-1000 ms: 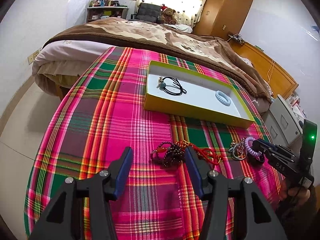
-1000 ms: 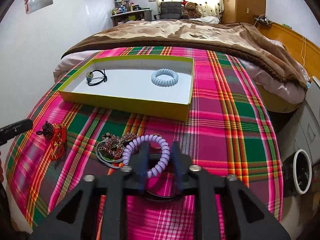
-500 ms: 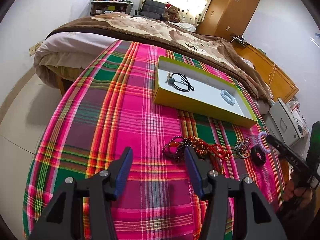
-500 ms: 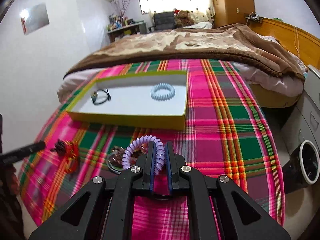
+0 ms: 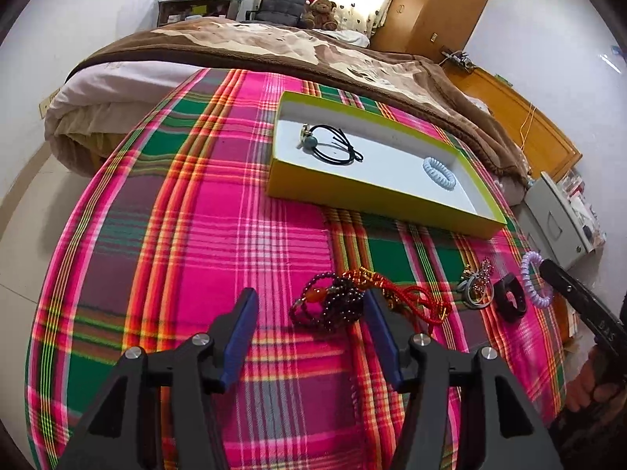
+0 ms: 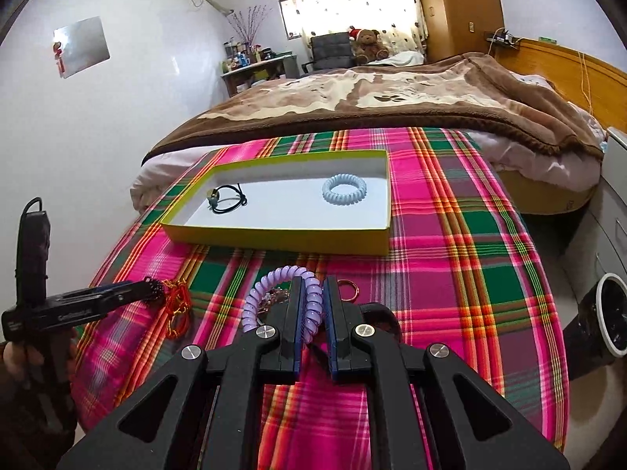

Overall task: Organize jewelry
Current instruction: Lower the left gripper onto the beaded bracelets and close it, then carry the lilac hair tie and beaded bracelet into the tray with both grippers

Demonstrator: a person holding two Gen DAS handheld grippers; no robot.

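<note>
From the left wrist view, the left gripper [image 5: 309, 337] hangs tilted down over the plaid cloth [image 5: 188, 235], its jaws spread wide and empty, with the dark bead bracelet [image 5: 333, 305] lying just ahead between the fingertips; that placement reads as a line-up for the next pick, not a grasp. A red cord [image 5: 403, 293] is tangled against the beads, so a clean lift may drag both. Further right lie a small cluster of rings [image 5: 476, 288] and a black band [image 5: 509, 301], still on the cloth. The yellow box [image 5: 376, 199] sits beyond, holding a black cord [image 5: 333, 145] and a pale blue coil tie [image 5: 439, 172], evidently the collecting place. From the right wrist view, the right gripper [image 6: 313, 313] has just been closing and is now clamped on the purple coil tie [image 6: 274, 293], which loops out to the left of the fingers and is raised clear of the cloth. The tool points down and forward toward the box [image 6: 274, 235], a pose suited to carrying the tie over its near wall. The hand [image 6: 23, 356] on the left tool shows at the frame edge.
</note>
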